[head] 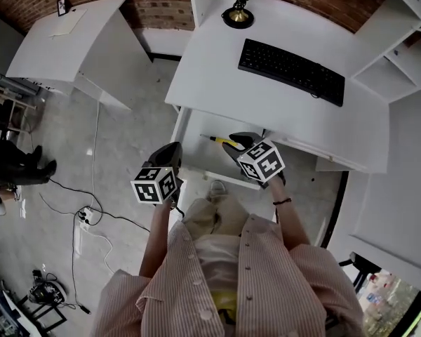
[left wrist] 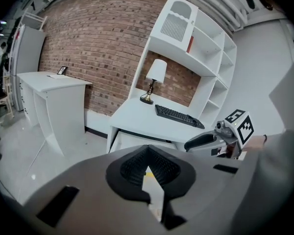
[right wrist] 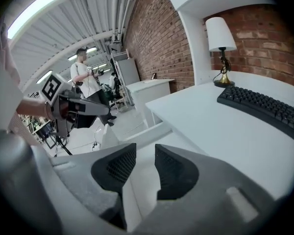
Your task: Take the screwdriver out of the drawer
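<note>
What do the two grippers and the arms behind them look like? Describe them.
The left gripper and right gripper both have grey bodies ending in black ribbed pads. Each carries a white cube with black square markers. The person wears a pale striped button shirt and a dark band on the right wrist.

You hold both grippers forward, left forearm (head: 153, 239) and right forearm (head: 290, 222) extended. Your left gripper (left wrist: 147, 150) has its jaws closed tip to tip, clamping nothing. Your right gripper (right wrist: 145, 155) keeps a narrow gap between its jaws, with nothing in it.
</note>
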A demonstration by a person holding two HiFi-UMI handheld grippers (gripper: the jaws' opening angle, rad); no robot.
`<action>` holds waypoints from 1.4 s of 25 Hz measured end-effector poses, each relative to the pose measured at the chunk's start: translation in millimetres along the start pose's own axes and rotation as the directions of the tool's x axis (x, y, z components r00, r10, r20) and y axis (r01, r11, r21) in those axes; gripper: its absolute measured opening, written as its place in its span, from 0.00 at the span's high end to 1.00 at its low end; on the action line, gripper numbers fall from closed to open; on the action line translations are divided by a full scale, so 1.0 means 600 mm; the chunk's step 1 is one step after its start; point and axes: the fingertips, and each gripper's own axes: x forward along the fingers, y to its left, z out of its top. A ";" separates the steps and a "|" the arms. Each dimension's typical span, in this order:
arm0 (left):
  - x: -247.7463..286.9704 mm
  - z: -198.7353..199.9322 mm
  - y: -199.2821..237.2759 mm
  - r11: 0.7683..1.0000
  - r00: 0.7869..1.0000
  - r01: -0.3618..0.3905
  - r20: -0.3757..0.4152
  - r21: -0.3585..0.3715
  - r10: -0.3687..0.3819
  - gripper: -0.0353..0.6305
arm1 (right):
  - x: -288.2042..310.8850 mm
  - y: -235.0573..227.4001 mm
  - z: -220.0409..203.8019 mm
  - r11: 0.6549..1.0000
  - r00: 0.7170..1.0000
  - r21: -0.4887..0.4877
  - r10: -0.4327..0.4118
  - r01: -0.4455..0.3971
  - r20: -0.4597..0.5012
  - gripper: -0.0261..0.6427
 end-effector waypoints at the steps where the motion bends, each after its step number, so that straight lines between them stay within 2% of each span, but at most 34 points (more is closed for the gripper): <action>1: 0.009 -0.002 0.003 1.000 1.000 0.003 -0.014 0.002 -0.003 0.95 | 0.012 -0.003 -0.006 1.000 1.000 -0.024 0.005 -0.005 -0.023 0.80; 11: 0.082 -0.036 0.028 0.998 0.985 0.062 -0.163 0.005 -0.061 0.95 | 0.117 -0.038 -0.093 0.993 0.975 -0.119 -0.009 -0.018 -0.224 0.80; 15: 0.101 -0.044 0.040 0.997 0.972 0.082 -0.221 0.013 -0.077 0.95 | 0.159 -0.045 -0.111 0.988 0.966 -0.152 0.000 -0.041 -0.260 0.80; 22: 0.136 -0.057 0.053 0.991 0.941 0.124 -0.322 0.043 -0.103 0.95 | 0.222 -0.082 -0.171 0.979 0.926 -0.199 -0.024 -0.056 -0.377 0.80; 29: 0.150 -0.066 0.063 0.992 0.928 0.120 -0.359 0.037 -0.099 0.95 | 0.257 -0.104 -0.219 0.962 0.890 -0.271 -0.089 -0.040 -0.446 0.80; 35: 0.156 -0.068 0.071 0.991 0.921 0.126 -0.375 0.033 -0.105 0.95 | 0.275 -0.098 -0.234 0.955 0.865 -0.286 -0.079 -0.077 -0.495 0.80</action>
